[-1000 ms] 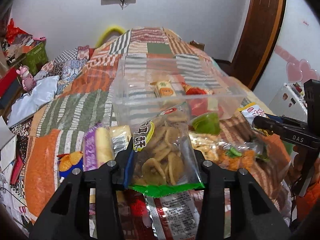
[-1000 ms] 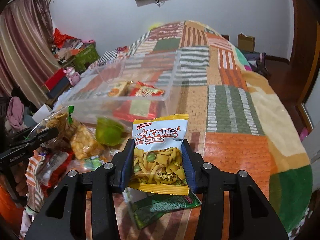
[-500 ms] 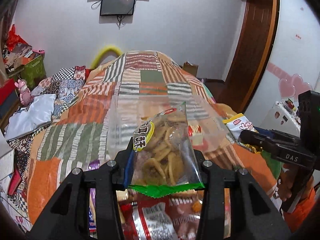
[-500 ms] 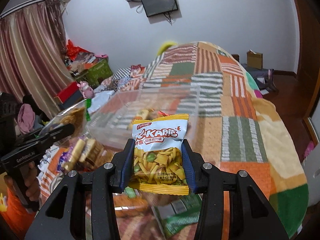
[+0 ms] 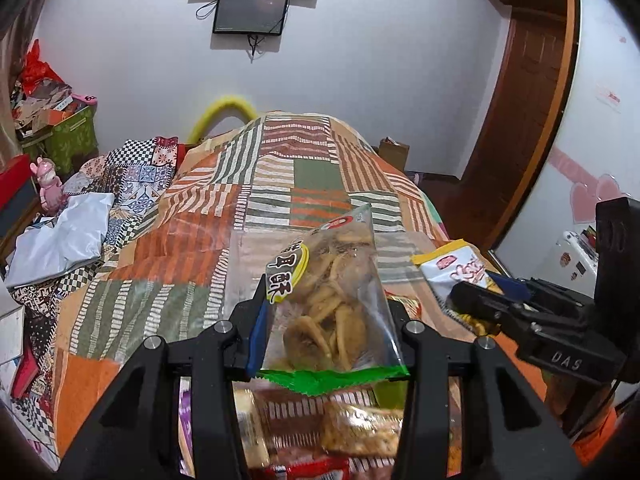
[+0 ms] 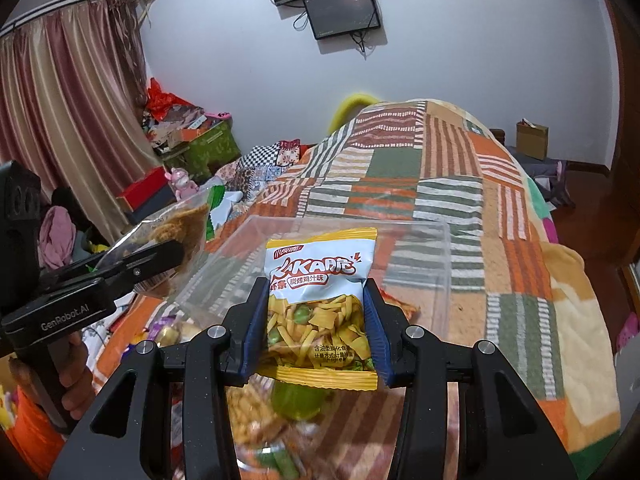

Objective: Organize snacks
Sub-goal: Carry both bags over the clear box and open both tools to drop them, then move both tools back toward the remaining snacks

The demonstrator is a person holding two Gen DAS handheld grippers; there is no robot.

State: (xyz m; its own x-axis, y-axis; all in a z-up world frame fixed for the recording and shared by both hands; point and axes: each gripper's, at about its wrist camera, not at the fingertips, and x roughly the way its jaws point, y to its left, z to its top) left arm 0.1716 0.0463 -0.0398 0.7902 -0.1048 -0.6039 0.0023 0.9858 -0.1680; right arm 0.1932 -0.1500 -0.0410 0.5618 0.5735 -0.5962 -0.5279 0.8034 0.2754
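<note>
While both packets hang in the air above the bed, each is easy to read: the left gripper has its jaws clenched on a clear bag of banana chips with a yellow label and a green bottom seal, and the right gripper has its jaws clenched on a white-and-yellow Kaka snack packet showing yellow strips and green peas. Blue pads press both sides of each packet, which stands upright between them.

Compared with a second ago, both grippers have risen and tipped up: more wall and the wall-mounted screen now show, the clear plastic bin sits lower in each view and mostly behind the packets, and the loose snack pile has slid to the bottom edge, blurred. The grip on both packets is unchanged.

Pose: both grippers point forward and somewhat down along the patchwork quilt, side by side. From the right wrist view the left gripper shows at the left edge, a person's hand wrapped round its handle; from the left wrist view the right gripper shows at the right edge with its packet just beyond the bin's near corner.
</note>
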